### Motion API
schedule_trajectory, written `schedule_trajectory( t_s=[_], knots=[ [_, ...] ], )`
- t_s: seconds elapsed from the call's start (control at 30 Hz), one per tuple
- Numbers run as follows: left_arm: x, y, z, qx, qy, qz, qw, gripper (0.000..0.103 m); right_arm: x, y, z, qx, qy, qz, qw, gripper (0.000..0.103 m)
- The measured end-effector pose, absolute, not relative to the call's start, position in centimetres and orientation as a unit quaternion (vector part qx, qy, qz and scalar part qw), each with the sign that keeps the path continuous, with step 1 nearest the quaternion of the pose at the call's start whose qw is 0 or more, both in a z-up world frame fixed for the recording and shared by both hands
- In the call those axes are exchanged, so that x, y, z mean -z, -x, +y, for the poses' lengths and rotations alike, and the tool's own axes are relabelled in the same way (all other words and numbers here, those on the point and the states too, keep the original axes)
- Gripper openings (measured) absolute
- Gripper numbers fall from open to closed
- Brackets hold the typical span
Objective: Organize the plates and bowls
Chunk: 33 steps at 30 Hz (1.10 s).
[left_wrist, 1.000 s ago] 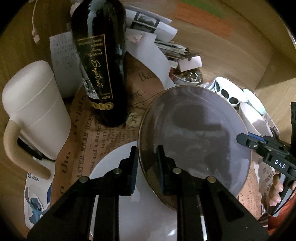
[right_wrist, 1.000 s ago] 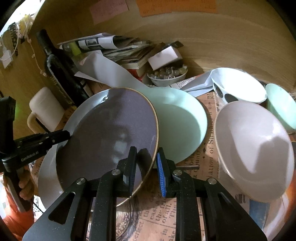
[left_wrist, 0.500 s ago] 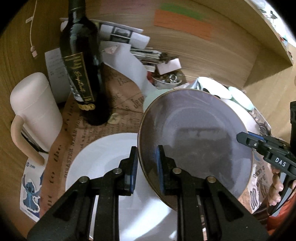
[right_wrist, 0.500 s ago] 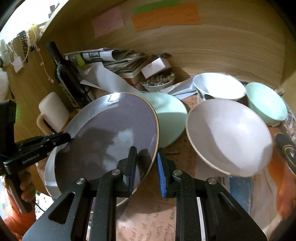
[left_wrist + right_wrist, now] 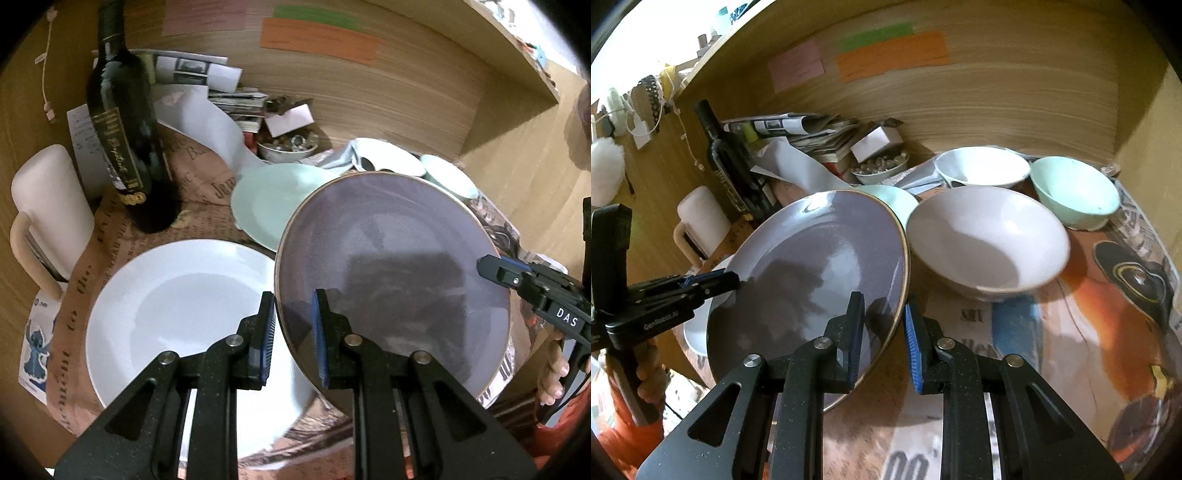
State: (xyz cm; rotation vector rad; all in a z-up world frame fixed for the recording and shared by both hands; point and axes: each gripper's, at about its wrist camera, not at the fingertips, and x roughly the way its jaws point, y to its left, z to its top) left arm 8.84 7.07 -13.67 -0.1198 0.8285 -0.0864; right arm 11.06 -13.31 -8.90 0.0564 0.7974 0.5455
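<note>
A grey-purple plate (image 5: 391, 266) with a gold rim is held in the air between both grippers. My left gripper (image 5: 293, 332) is shut on its left rim. My right gripper (image 5: 884, 332) is shut on its right rim. Below it at the left lies a large white plate (image 5: 177, 306). A mint plate (image 5: 273, 199) lies behind it. A wide white bowl (image 5: 990, 236), a second white bowl (image 5: 982, 166) and a mint bowl (image 5: 1075, 192) stand at the right.
A dark wine bottle (image 5: 125, 129) and a white mug (image 5: 48, 206) stand at the left. Papers, books and a small dish of bits (image 5: 288, 144) crowd the back wall. Newspaper covers the desk (image 5: 1071, 350). A wooden side wall (image 5: 517, 177) closes the right.
Both grippers have pulled back and lifted with the grey-purple plate. The white plate below is now largely uncovered, and the bowls at the right have come fully into the right wrist view.
</note>
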Motion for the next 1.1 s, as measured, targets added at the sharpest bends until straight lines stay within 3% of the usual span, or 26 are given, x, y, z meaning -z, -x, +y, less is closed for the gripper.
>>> schedule_trajectory(
  t_s=[1.1],
  knots=[
    [18.4,-7.6,1.8,0.062,0.056,0.455,0.887,0.019,13.8,-9.3,-18.2,-0.229,-0.016,0.453,0.862,0.019]
  ],
)
